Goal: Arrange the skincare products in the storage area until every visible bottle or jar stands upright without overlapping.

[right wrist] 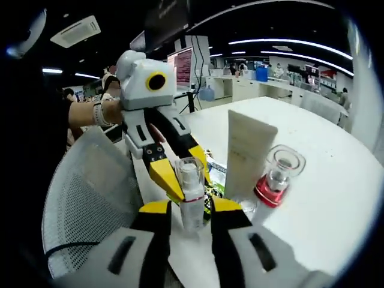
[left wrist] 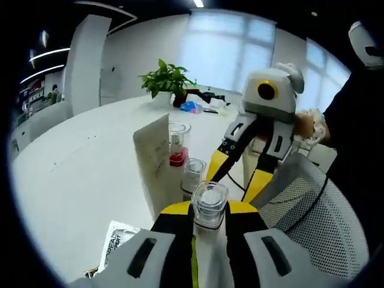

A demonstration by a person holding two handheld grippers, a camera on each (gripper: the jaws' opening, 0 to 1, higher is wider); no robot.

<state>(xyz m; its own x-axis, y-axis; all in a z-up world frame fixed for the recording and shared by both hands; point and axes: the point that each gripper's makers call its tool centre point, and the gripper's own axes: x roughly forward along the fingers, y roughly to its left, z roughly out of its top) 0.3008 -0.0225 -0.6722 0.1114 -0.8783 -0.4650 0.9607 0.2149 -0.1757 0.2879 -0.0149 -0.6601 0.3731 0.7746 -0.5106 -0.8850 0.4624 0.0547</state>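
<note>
Gripping: your left gripper (left wrist: 210,223) and right gripper (right wrist: 191,215) both clamp one clear-capped bottle (right wrist: 189,191) above the table (left wrist: 78,174).
Risk: releasing unevenly could topple it against the red-collared bottle (right wrist: 275,180).

Three clear-capped bottles (left wrist: 209,204) can be counted in the left gripper view, one of them with a red band (left wrist: 176,157). One white tube (right wrist: 248,155) is seen standing among them, one potted plant (left wrist: 166,78) further back, and one mesh chair (left wrist: 312,210) alongside.
</note>
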